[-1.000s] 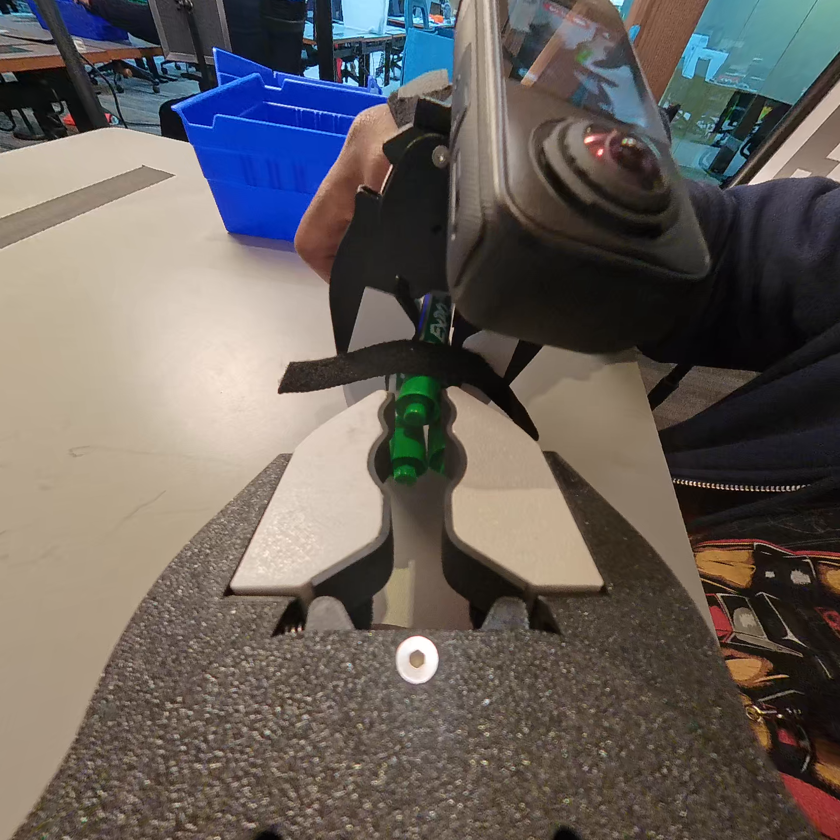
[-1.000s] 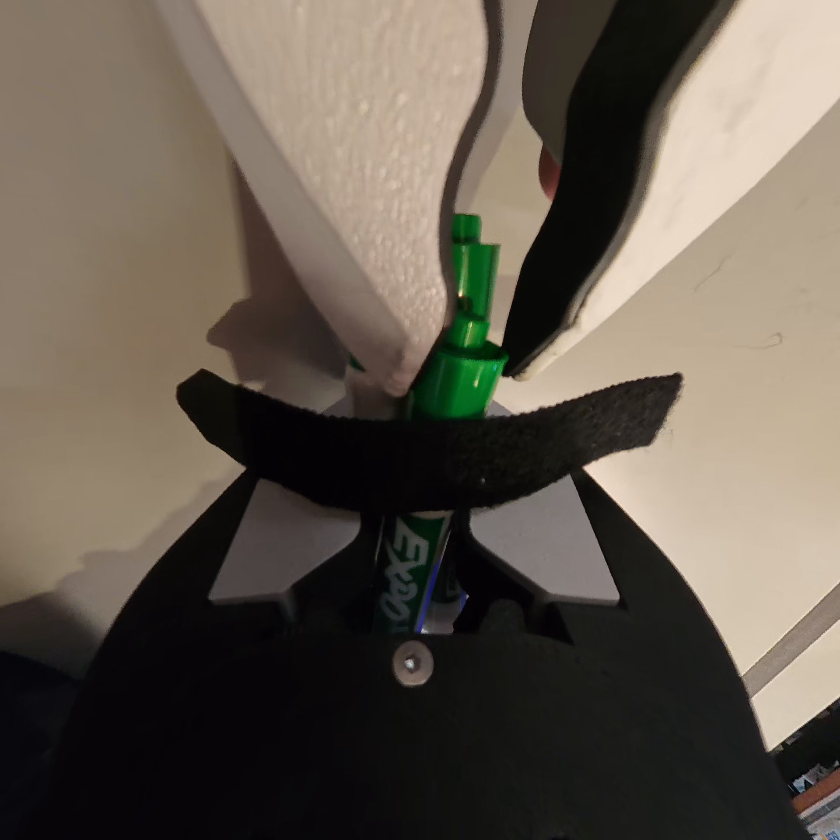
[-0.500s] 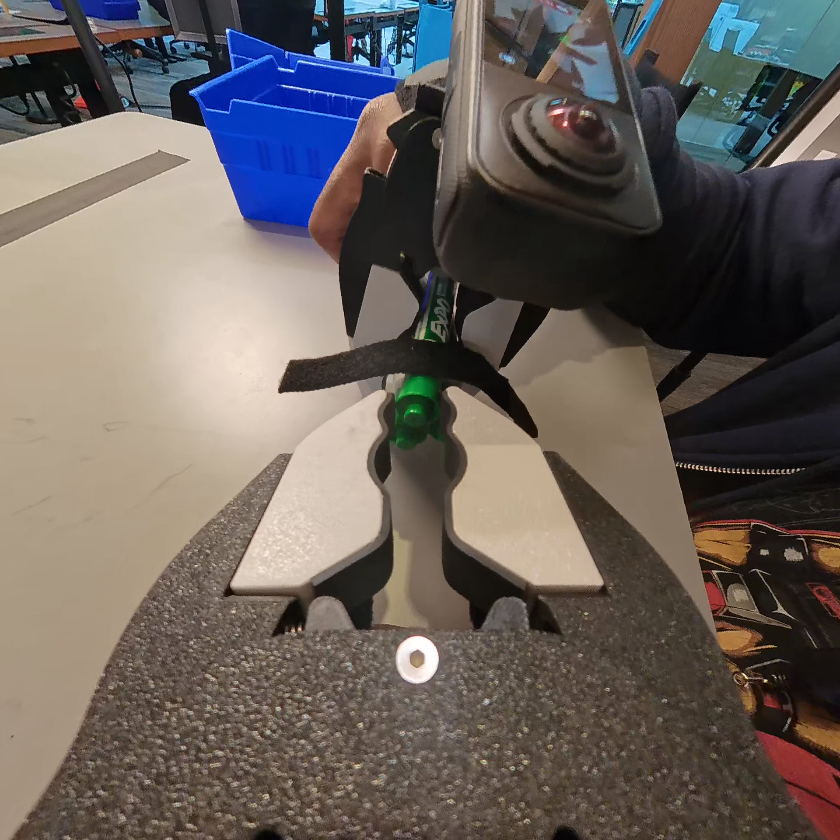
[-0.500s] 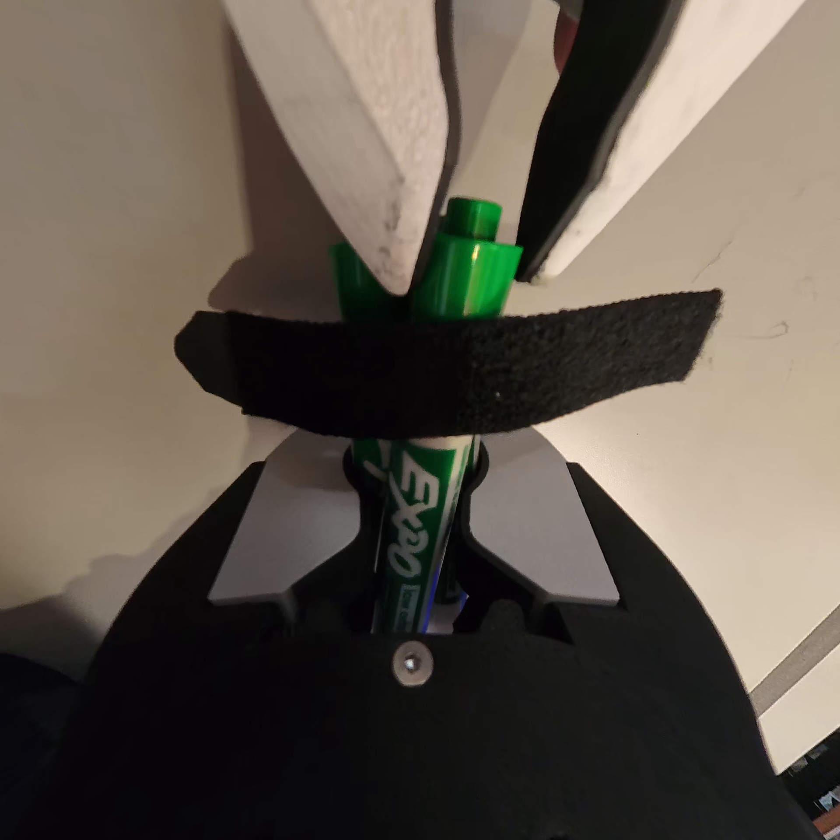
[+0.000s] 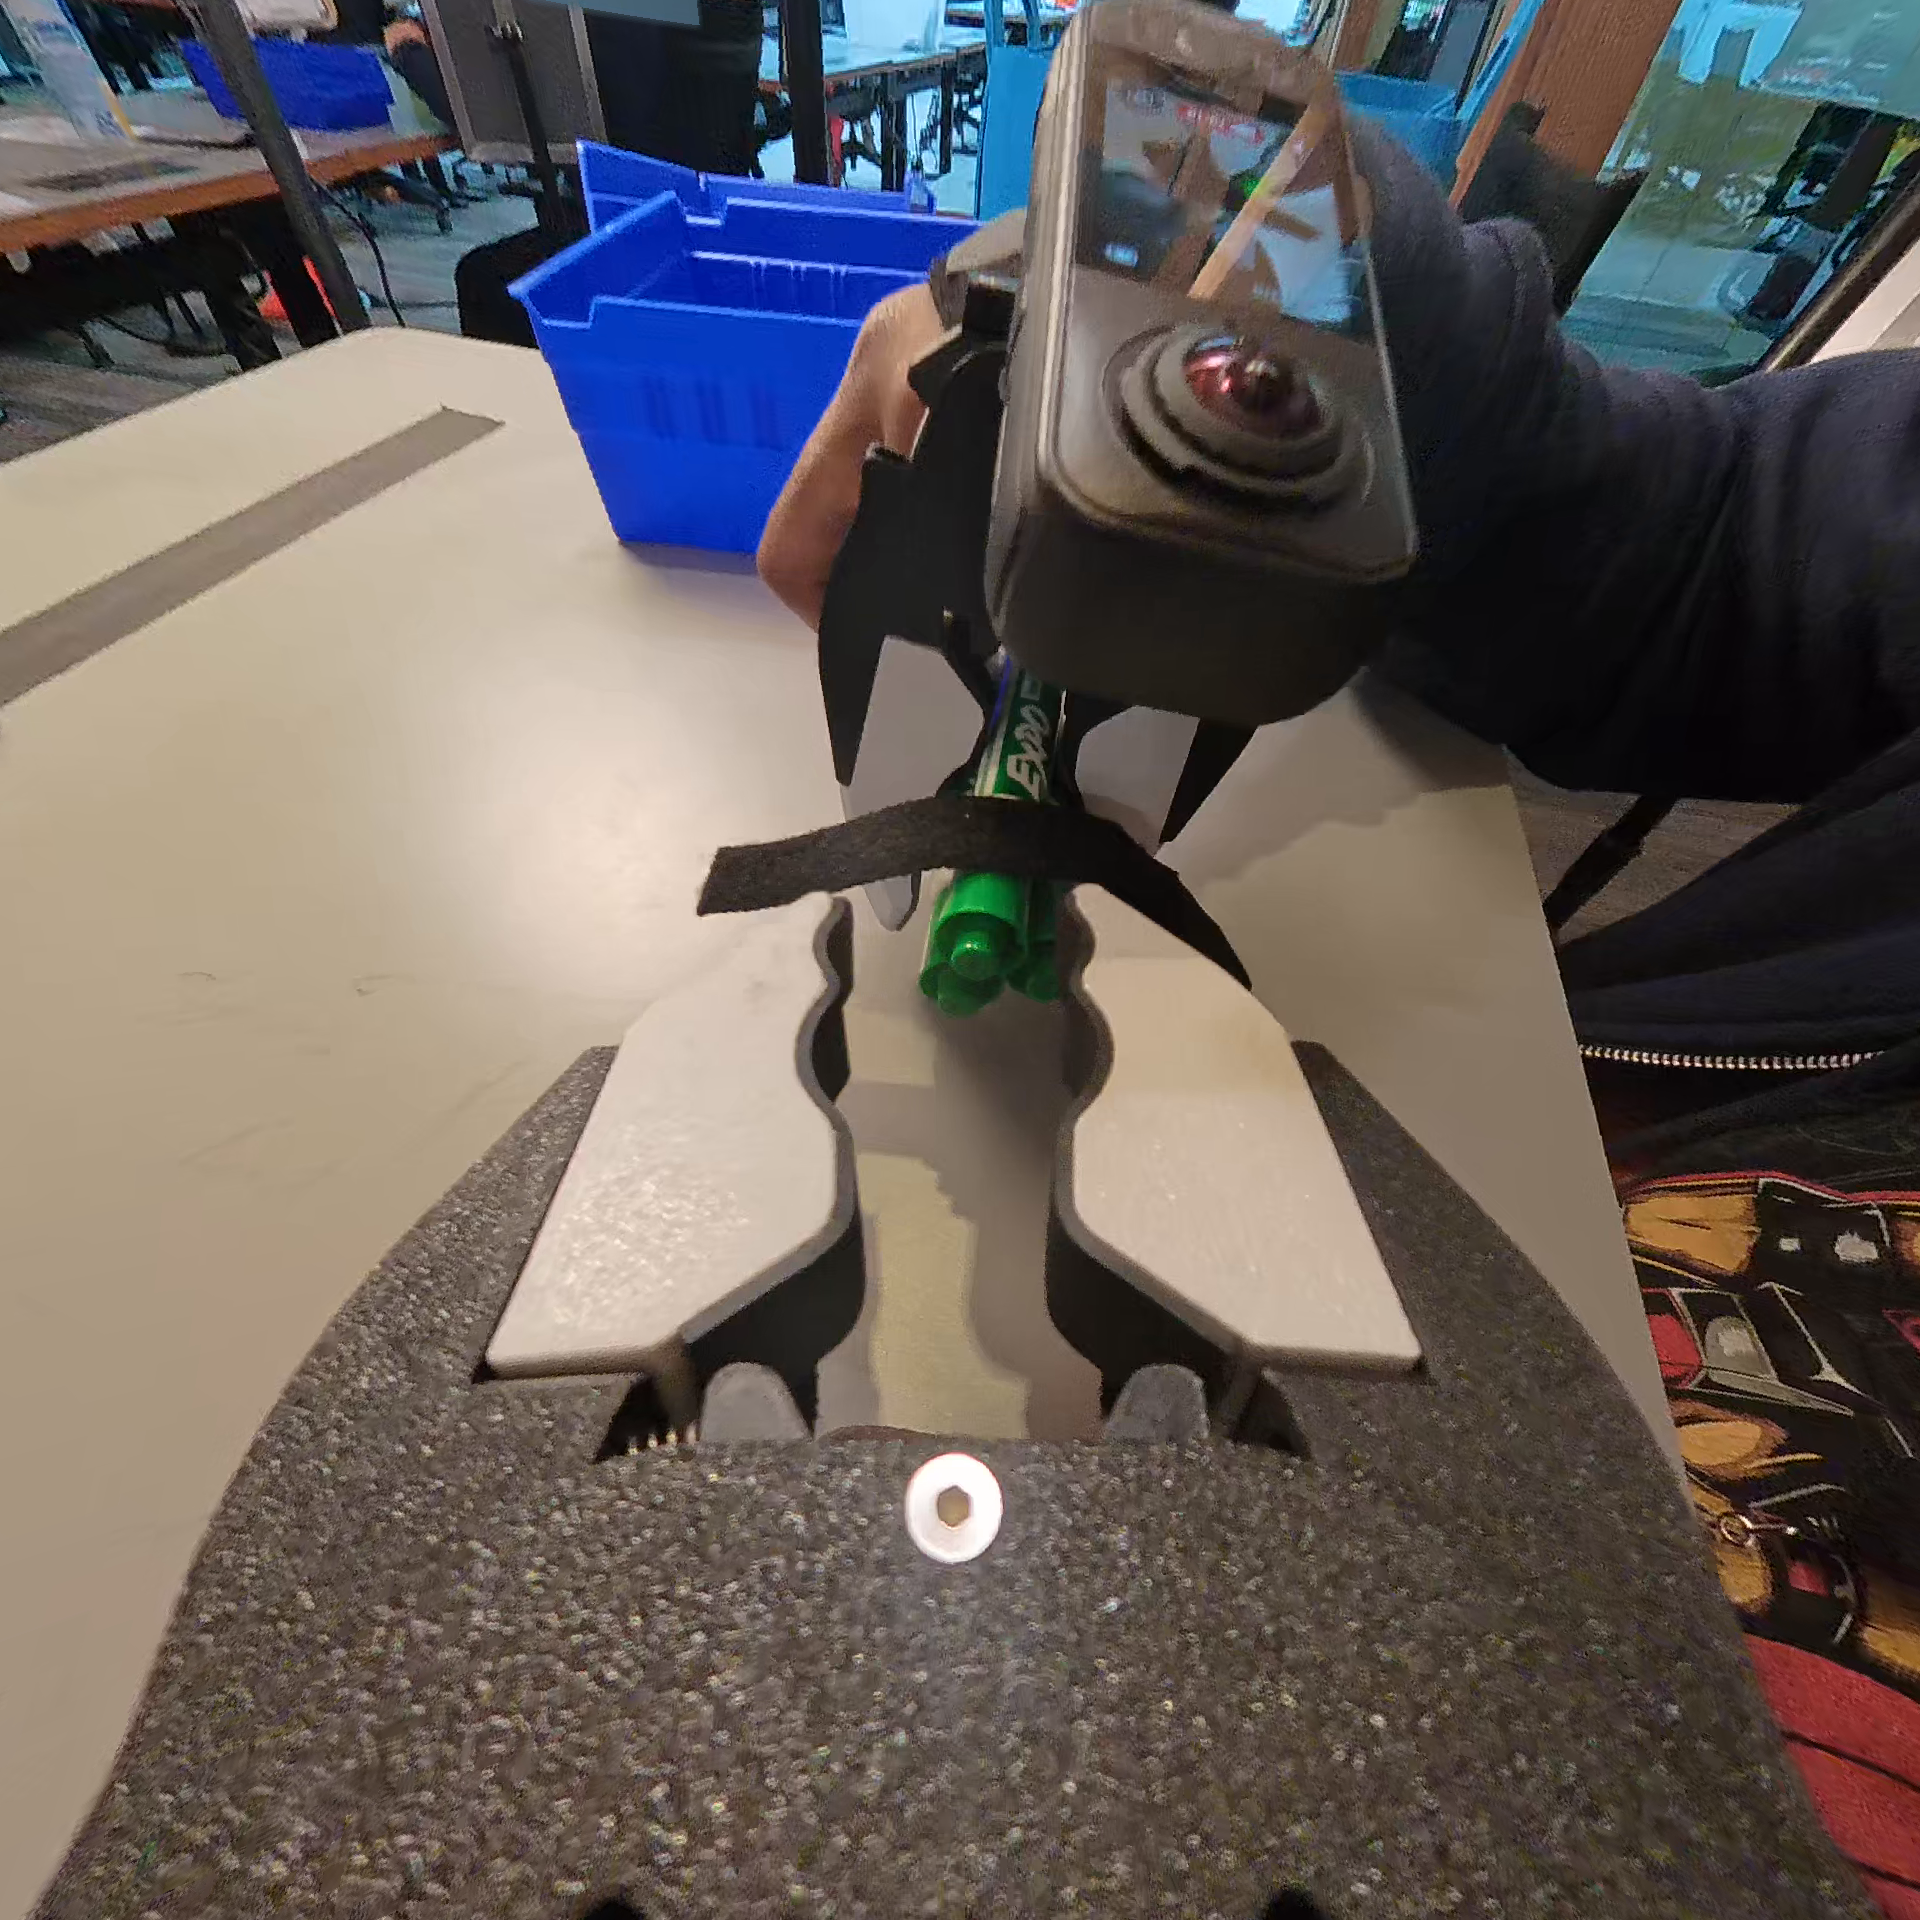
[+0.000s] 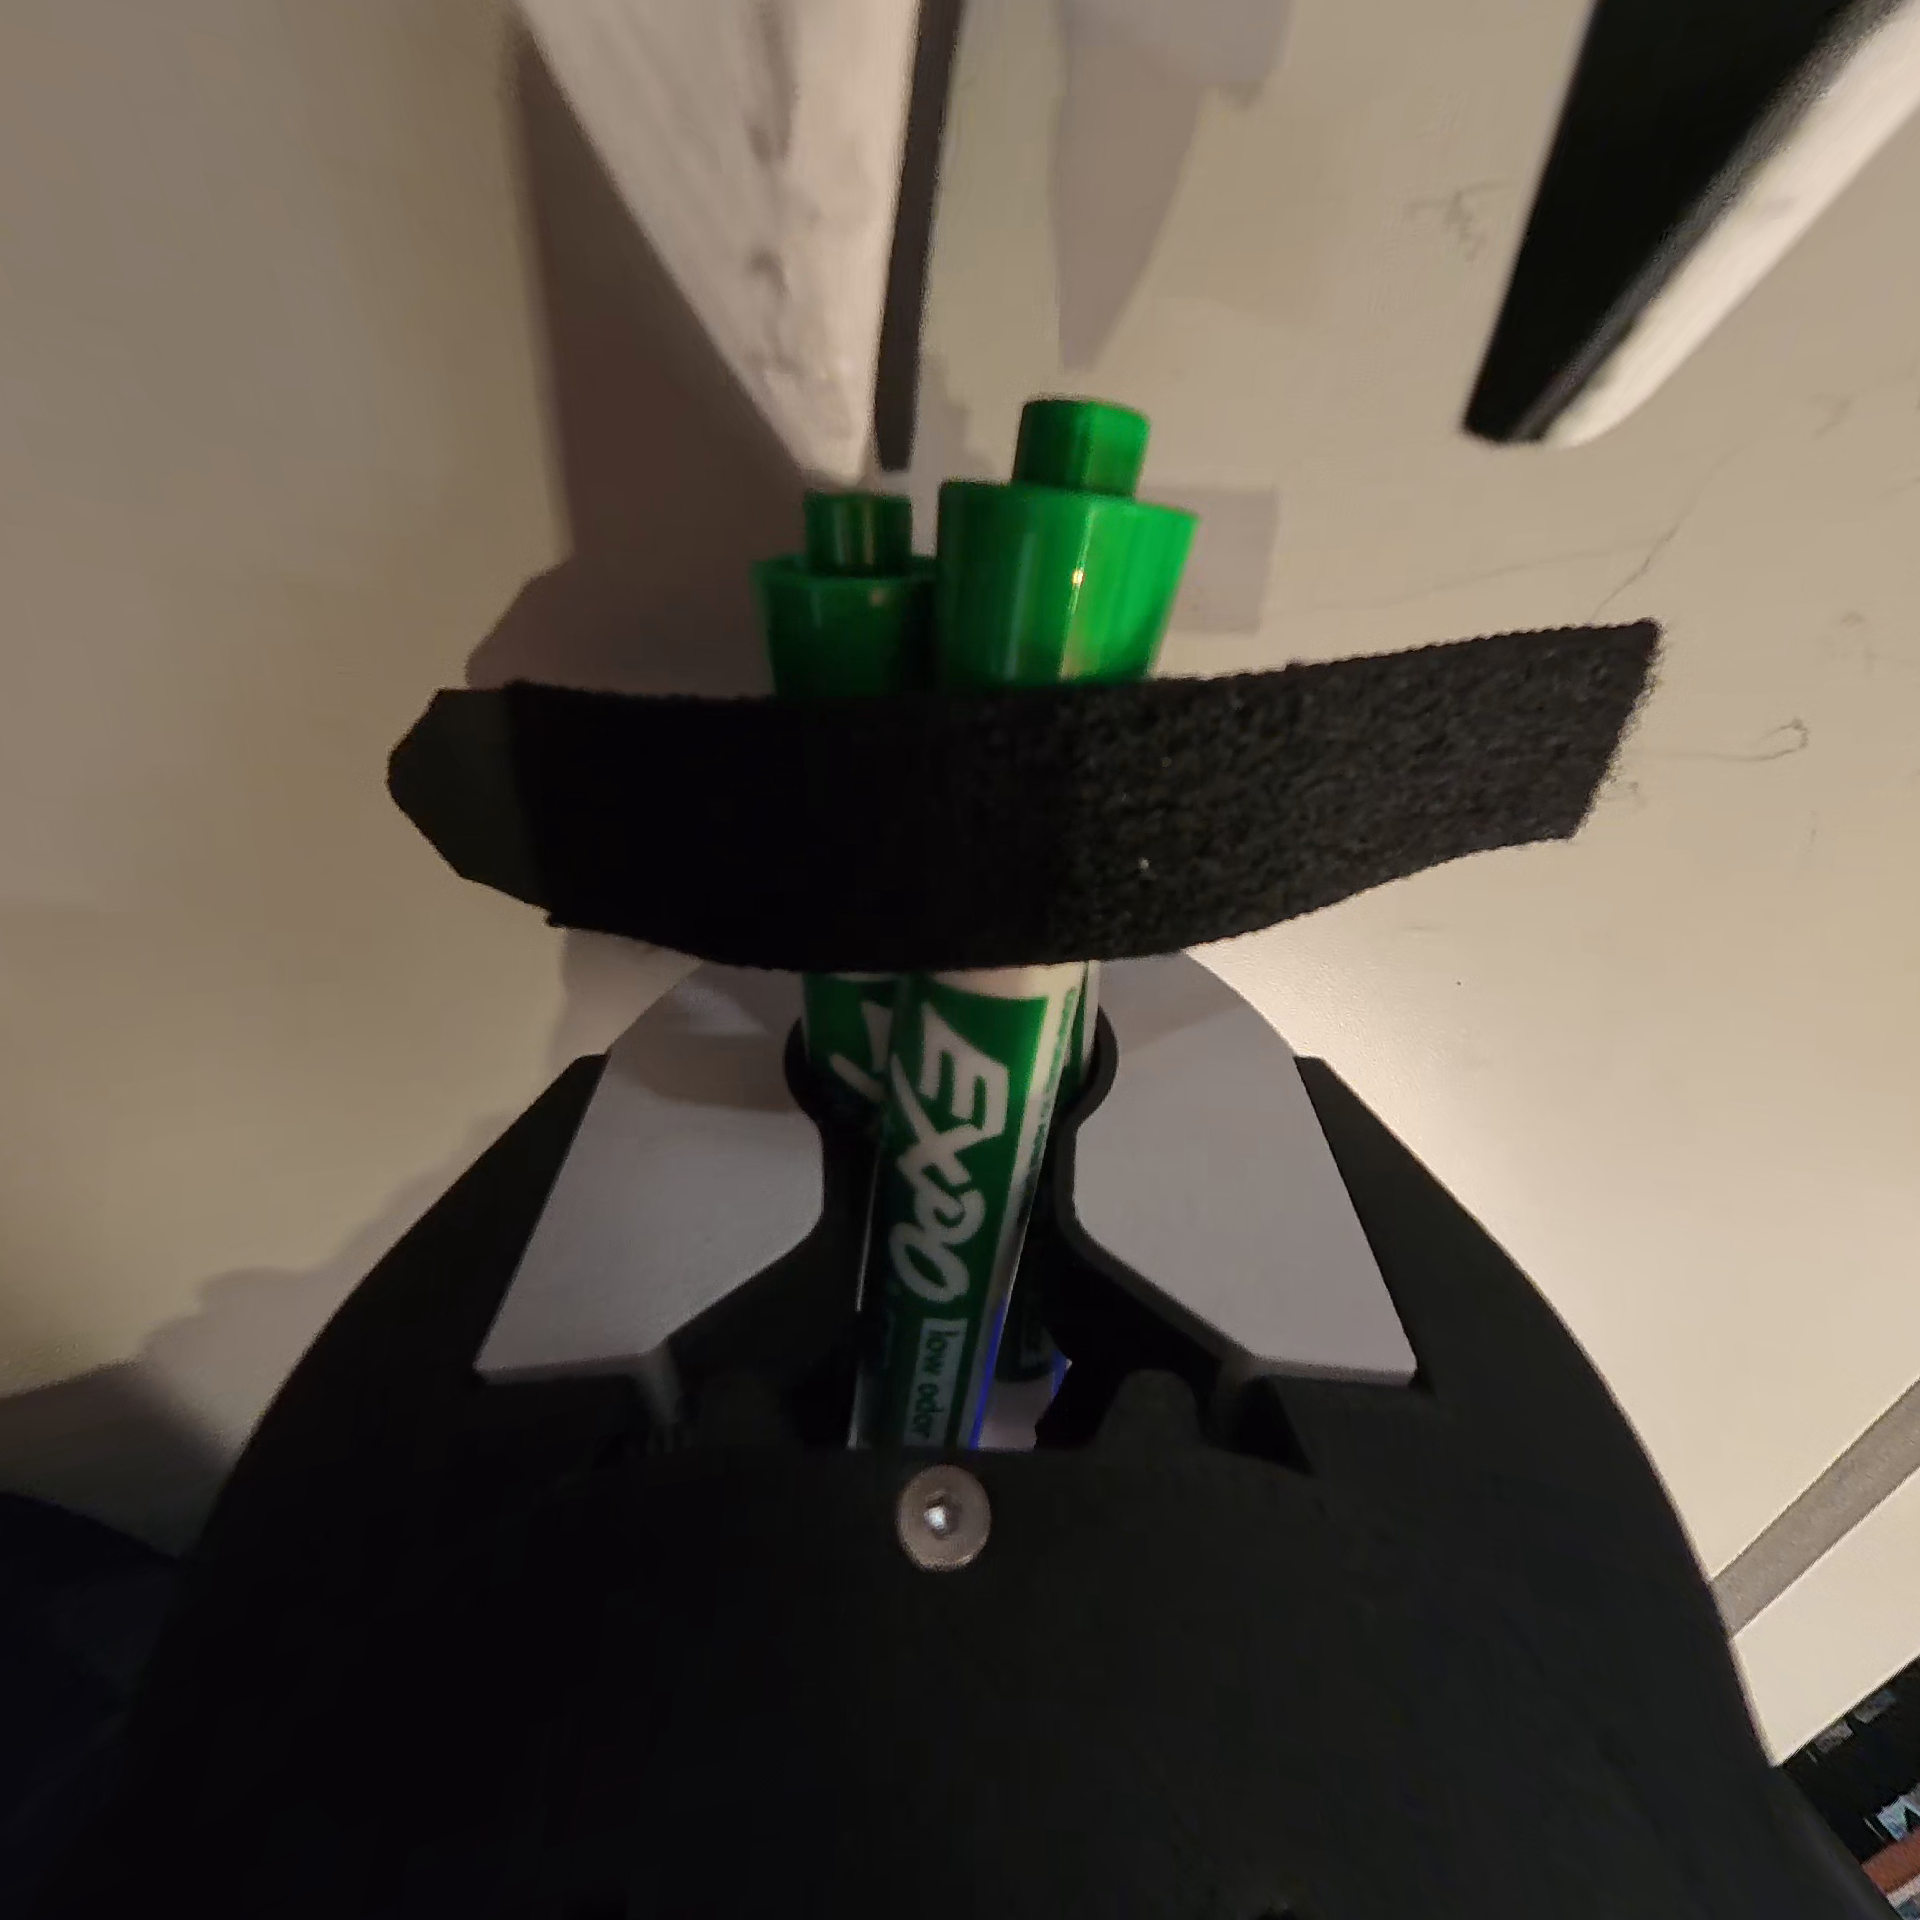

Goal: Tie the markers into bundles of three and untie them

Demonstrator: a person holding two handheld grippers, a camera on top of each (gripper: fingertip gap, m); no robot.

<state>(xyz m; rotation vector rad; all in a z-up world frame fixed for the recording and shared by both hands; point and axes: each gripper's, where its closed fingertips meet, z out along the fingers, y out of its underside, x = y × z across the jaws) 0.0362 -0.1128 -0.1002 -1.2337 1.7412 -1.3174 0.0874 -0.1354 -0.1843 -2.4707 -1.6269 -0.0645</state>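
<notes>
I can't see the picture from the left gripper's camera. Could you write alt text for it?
The left gripper stands open just short of the caps of a bundle of green markers wrapped in a black strap, which the right gripper holds above a pale table. A blue bin stands behind.

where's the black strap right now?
In both wrist views, the black strap is wrapped around the green markers, just past the right gripper holding them above the table.

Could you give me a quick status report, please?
Right tongs clamped on green marker bundle. Left tongs open, clear of caps. Black strap wrapped, tail loose.
</notes>
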